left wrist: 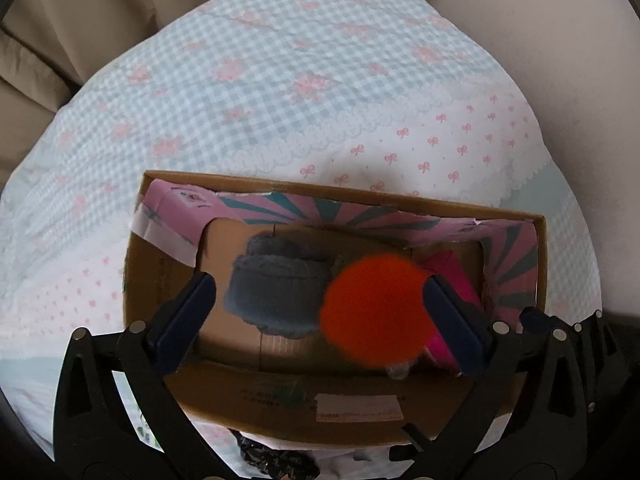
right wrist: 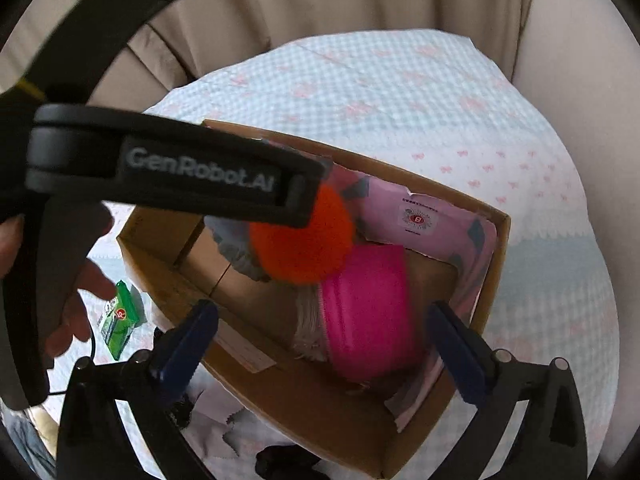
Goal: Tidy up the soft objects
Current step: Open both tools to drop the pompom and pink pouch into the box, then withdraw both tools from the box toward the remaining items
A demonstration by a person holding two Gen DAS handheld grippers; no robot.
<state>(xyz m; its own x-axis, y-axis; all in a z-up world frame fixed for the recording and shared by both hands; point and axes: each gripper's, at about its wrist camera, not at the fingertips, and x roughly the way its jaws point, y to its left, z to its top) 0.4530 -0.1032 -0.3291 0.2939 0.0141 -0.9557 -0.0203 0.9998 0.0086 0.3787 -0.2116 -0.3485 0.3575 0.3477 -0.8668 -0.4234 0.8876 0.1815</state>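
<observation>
- Left wrist view: the left gripper point(left wrist: 318, 300) is hanging over the open cardboard box point(left wrist: 541, 256) in the lower middle of the frame, its jaws standing wide apart and clamped on nothing.
- An orange pompom point(left wrist: 370, 310) is showing blurred at centre right, just beside the right-hand jaw; whether it is touching that jaw I cannot tell, and the blur suggests it is dropping into the box.
- A grey knitted item point(left wrist: 272, 288) is lying on the box floor at centre, with a pink item point(left wrist: 452, 276) partly hidden at the right, so the soft things are being gathered in one container.
- The box is sitting on a checked cloth point(left wrist: 280, 80) covering the surface.
- Right wrist view: the right gripper point(right wrist: 322, 334) is hovering at the bottom of the frame above the same box, jaws apart and empty, probably waiting its turn.
- The left gripper is crossing the upper left, its tip right over the pompom at the centre.
- The pink item fills the box's lower right corner, beside something pale and fringed.
- A green packet point(right wrist: 118, 320) is lying outside the box at lower left, on the cloth.
</observation>
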